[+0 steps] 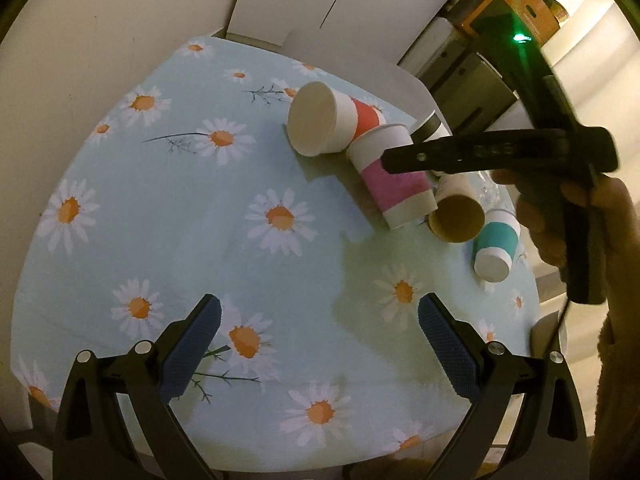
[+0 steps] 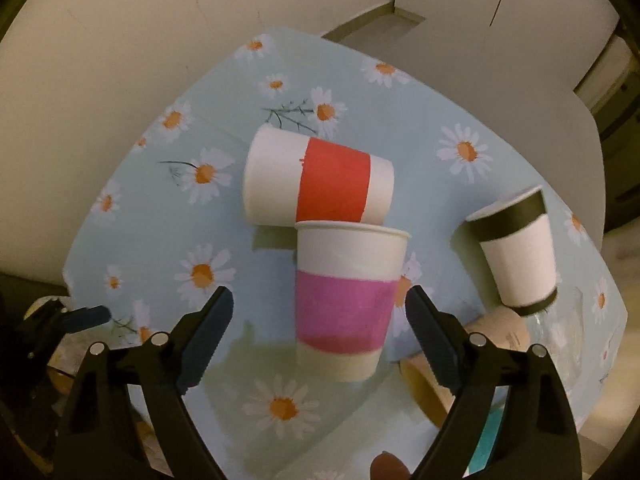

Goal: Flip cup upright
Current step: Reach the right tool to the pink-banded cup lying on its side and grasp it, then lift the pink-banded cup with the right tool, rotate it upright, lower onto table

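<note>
A pink-banded paper cup (image 2: 344,300) lies on its side on the daisy tablecloth (image 2: 160,216), its mouth against a red-banded cup (image 2: 320,180) that also lies on its side. My right gripper (image 2: 320,312) is open, hovering with its fingers on either side of the pink cup and not touching it. In the left wrist view the pink cup (image 1: 394,180) and red cup (image 1: 328,120) lie at the upper right, partly behind the right gripper's body. My left gripper (image 1: 320,324) is open and empty over bare cloth, well short of the cups.
A black-banded cup (image 2: 520,252) lies on its side at the right. A brown cup (image 1: 458,216) and a teal-banded cup (image 1: 496,244) lie near the table's right edge. A wall (image 1: 100,40) borders the table on the left, with cabinets and boxes (image 1: 508,4) behind.
</note>
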`<state>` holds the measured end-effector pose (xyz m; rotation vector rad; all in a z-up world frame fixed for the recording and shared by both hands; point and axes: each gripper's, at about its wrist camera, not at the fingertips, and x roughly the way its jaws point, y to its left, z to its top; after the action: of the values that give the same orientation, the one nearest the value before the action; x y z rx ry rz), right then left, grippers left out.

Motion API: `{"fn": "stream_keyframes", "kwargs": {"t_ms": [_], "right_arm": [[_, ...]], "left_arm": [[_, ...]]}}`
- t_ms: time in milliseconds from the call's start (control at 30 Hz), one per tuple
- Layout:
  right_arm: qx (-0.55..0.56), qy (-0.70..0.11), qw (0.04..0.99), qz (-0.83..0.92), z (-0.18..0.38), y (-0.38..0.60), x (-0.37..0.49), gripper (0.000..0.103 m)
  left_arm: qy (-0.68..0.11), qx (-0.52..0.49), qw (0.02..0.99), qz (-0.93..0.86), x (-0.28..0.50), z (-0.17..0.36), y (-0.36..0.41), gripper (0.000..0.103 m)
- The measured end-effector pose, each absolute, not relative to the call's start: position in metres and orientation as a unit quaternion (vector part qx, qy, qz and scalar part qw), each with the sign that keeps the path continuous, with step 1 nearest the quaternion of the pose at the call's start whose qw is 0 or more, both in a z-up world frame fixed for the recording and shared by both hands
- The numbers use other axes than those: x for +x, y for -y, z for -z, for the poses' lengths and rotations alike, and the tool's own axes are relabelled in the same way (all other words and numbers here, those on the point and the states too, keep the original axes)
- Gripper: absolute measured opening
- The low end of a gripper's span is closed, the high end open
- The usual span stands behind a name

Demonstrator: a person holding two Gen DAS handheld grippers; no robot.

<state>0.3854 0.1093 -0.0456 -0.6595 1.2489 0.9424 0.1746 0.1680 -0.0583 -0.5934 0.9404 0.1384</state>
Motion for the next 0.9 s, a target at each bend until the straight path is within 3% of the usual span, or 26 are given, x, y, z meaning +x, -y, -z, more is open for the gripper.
{"fn": "stream_keyframes", "kwargs": {"t_ms": [167, 200, 233, 667, 900], "right_arm": [[-0.312, -0.564, 0.65, -0.403, 0.068, -0.115, 0.389, 0.08], [-0.313, -0.566, 0.649, -0.4, 0.071, -0.116, 0.389, 0.076], [-0.316, -0.567, 0.649, -0.398, 0.074, -0.116, 0.389, 0.064], [-0.274, -0.568, 0.654, -0.418, 0.034, -0.086, 0.369, 0.063], [-0.149, -0.601, 0.663, -0.421, -0.002, -0.028, 0.345, 0.063]], "left_arm": [[-0.446, -0.29, 0.844, -0.07, 0.171, 0.06, -0.173, 0.096], [-0.446, -0.289, 0.844, -0.072, 0.17, 0.061, -0.174, 0.096], [-0.446, -0.29, 0.843, -0.073, 0.169, 0.062, -0.176, 0.096], [-0.435, -0.301, 0.845, -0.076, 0.16, 0.058, -0.184, 0.096], [-0.422, -0.302, 0.852, -0.065, 0.146, 0.048, -0.177, 0.096]]}}
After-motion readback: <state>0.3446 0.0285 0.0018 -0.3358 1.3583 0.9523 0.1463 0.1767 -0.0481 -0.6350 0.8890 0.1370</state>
